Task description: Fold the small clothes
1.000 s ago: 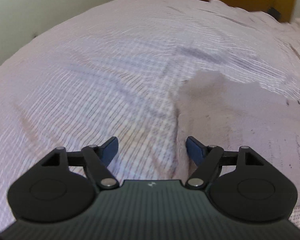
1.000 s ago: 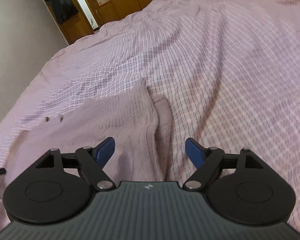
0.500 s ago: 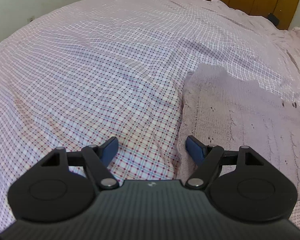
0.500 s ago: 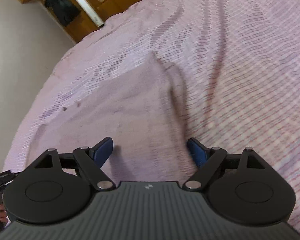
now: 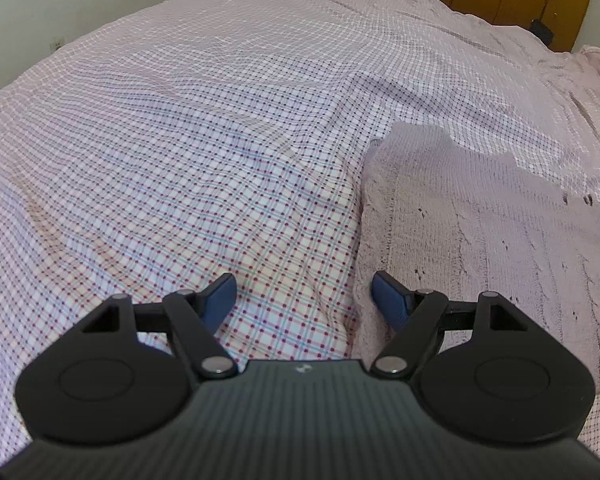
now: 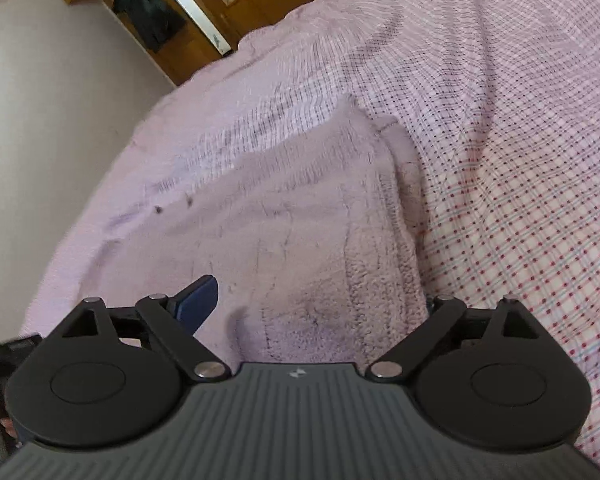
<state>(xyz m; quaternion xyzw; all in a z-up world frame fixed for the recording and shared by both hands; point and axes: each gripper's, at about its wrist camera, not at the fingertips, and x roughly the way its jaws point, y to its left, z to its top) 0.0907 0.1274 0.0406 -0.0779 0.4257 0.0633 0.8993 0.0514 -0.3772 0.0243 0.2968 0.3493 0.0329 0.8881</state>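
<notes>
Pale knitted garment [image 5: 480, 220] lies flat on checked bedsheet [image 5: 220, 140]; left gripper [image 5: 304, 296] wide, empty, over its left edge. Right gripper [image 6: 316, 300] opening, garment's right edge between its jaws.

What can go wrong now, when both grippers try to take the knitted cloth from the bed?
1. The left gripper straddles the knitted cloth's edge over the checked sheet; it may pinch sheet too.
2. The right gripper's fingers are opening over thick folded layers; it may catch only the top one.
</notes>
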